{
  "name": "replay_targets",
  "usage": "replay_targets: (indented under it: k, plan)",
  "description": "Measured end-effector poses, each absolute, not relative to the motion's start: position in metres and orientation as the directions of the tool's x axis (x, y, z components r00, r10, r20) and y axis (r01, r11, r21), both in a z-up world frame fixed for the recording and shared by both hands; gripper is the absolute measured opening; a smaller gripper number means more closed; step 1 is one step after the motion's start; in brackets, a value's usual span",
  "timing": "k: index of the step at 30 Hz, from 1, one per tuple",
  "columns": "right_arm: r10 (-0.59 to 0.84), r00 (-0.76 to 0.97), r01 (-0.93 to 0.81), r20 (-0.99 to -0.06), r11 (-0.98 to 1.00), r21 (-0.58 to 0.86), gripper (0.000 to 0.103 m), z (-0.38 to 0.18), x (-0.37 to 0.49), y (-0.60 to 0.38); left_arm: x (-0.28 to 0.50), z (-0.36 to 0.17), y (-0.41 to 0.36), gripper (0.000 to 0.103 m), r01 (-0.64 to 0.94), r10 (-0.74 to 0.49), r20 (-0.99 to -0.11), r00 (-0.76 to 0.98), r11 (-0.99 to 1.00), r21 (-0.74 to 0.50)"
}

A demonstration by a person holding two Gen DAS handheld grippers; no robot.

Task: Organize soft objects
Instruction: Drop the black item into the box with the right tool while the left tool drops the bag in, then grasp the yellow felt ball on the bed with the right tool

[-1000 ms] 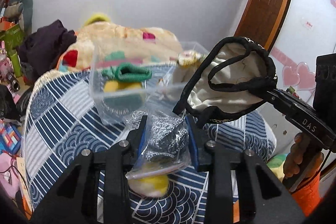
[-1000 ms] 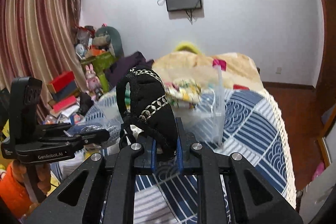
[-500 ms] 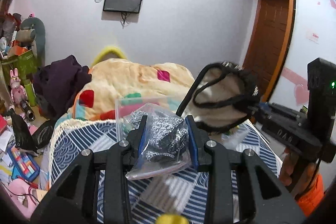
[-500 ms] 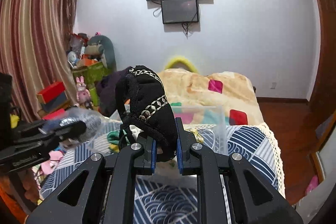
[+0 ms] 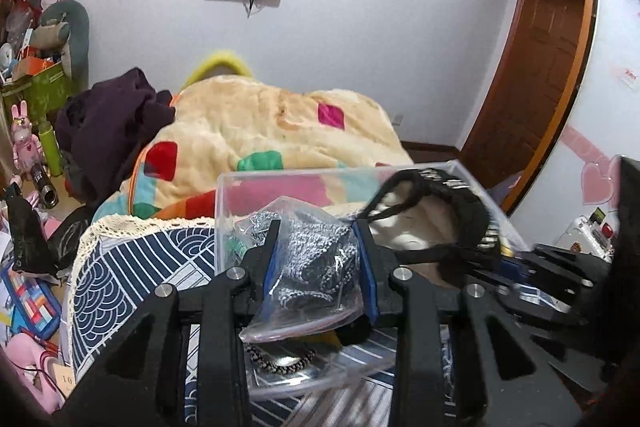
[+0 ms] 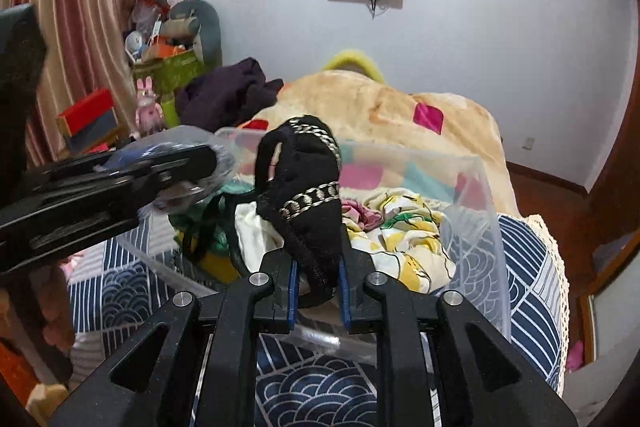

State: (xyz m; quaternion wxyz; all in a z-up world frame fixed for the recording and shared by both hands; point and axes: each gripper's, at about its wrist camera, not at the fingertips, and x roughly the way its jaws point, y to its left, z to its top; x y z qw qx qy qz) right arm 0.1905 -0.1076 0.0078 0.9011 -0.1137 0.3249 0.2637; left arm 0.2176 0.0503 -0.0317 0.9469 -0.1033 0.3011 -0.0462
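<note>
My left gripper [image 5: 316,259] is shut on a clear zip bag of grey-black knitted fabric [image 5: 316,267], held over the near rim of a clear plastic bin [image 5: 240,195]. My right gripper [image 6: 316,279] is shut on a black undergarment with a gold chain-pattern trim [image 6: 308,183], held above the same bin [image 6: 476,227]. The bin holds several soft items, among them a floral yellow-and-white cloth [image 6: 404,231] and green fabric [image 6: 218,239]. The undergarment [image 5: 436,219] and right gripper [image 5: 532,275] also show in the left wrist view, on the right.
The bin rests on a bed with a navy-and-white wave-pattern cover [image 6: 320,391]. A cream blanket with coloured patches [image 5: 256,131] lies behind it. Dark clothes [image 5: 108,123] pile at the left. Toys and boxes [image 6: 168,47] clutter the floor beside the striped curtain [image 6: 72,7].
Both grippers have come down from their raised position toward the bin, still gripping their items. The bin's contents now fill the right wrist view.
</note>
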Motion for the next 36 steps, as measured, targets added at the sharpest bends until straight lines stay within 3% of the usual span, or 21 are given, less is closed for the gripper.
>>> replay_targets:
  k: [4,6,8,15,19,28,36]
  plan:
    - [0.394,0.655,-0.557,-0.644,0.828,-0.059,0.022,0.013,0.179,-0.117,0.226,-0.042,0.047,0.034,0.036,-0.160,-0.572,0.805,0.974,-0.222]
    - [0.400,0.673,-0.553,-0.622,0.831,-0.065,0.040,0.019,0.171,-0.123,0.227,-0.046,0.047,0.034,0.043,-0.164,-0.574,0.802,0.975,-0.219]
    - [0.411,0.685,-0.551,-0.602,0.833,-0.057,0.051,0.024,0.165,-0.128,0.227,-0.049,0.044,0.034,0.042,-0.155,-0.586,0.795,0.979,-0.201]
    - [0.457,0.666,-0.566,-0.590,0.824,-0.001,0.053,0.032,0.141,-0.140,0.213,-0.046,0.036,0.047,0.065,-0.151,-0.608,0.780,0.985,-0.161]
    - [0.461,0.668,-0.570,-0.584,0.822,-0.004,0.062,0.029,0.129,-0.139,0.194,-0.040,0.038,0.056,0.067,-0.145,-0.598,0.788,0.986,-0.151]
    - [0.515,0.602,-0.598,-0.610,0.797,0.083,0.062,0.013,0.109,-0.134,0.131,-0.028,0.045,0.056,0.078,-0.157,-0.564,0.810,0.984,-0.161]
    - [0.571,0.471,-0.671,-0.672,0.727,0.147,0.062,-0.018,0.099,-0.103,0.085,-0.052,0.049,0.059,0.073,-0.169,-0.607,0.777,0.981,-0.179]
